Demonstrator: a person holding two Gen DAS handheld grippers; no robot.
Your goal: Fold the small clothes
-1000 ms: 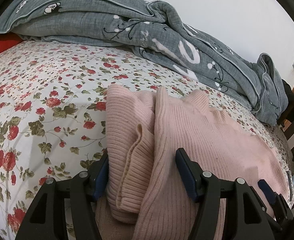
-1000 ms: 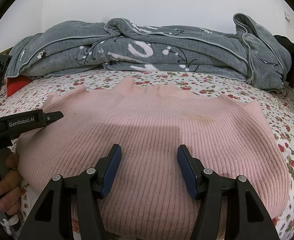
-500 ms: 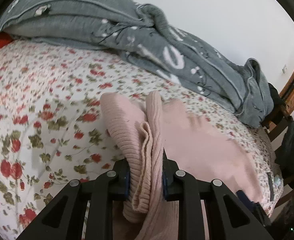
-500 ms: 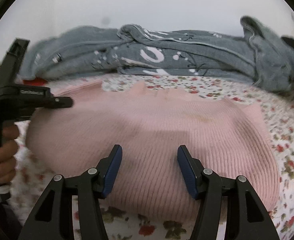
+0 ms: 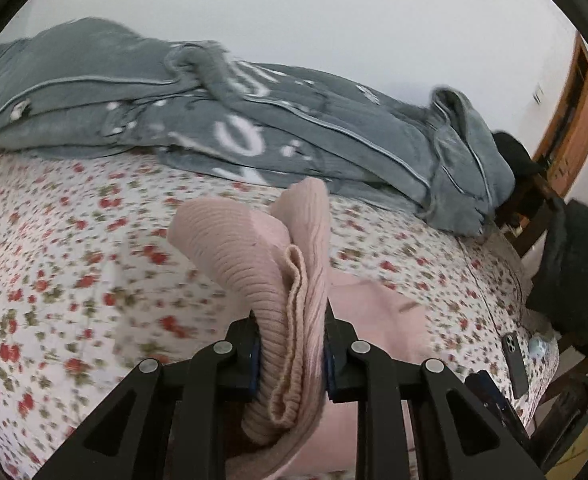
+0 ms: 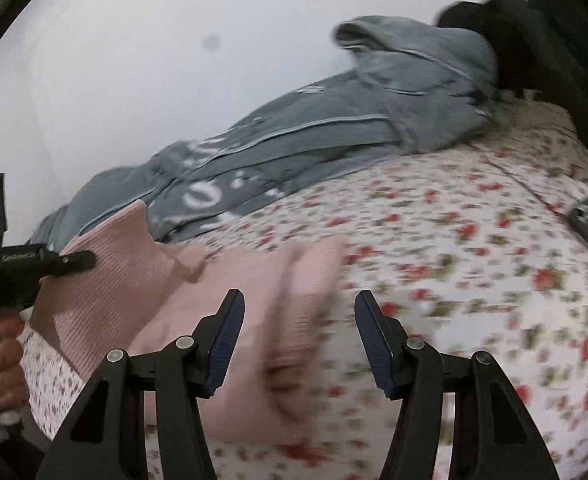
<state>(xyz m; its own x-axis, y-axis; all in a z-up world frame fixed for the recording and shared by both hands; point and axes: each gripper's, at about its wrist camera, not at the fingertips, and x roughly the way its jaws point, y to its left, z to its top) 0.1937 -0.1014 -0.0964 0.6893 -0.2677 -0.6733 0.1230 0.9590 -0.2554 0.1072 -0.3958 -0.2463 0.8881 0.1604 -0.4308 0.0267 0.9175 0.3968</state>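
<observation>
Lifted since a moment ago, the pink sweater (image 5: 290,304) hangs clamped in my left gripper (image 5: 290,354); my right gripper (image 6: 299,340), jaws apart, should pin the fold line.

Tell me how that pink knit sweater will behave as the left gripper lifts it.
Likely floppy: the pink sweater bunches and droops around the left gripper. Probably grippy, since its ribbed knit stays pinched. The free part trailing on the floral sheet will likely drag.

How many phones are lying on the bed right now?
1. A dark phone lies on the flowered sheet near the bed's right edge, past the pink sweater; the right camera shows the same one. Others could be hidden under the grey quilt.
</observation>
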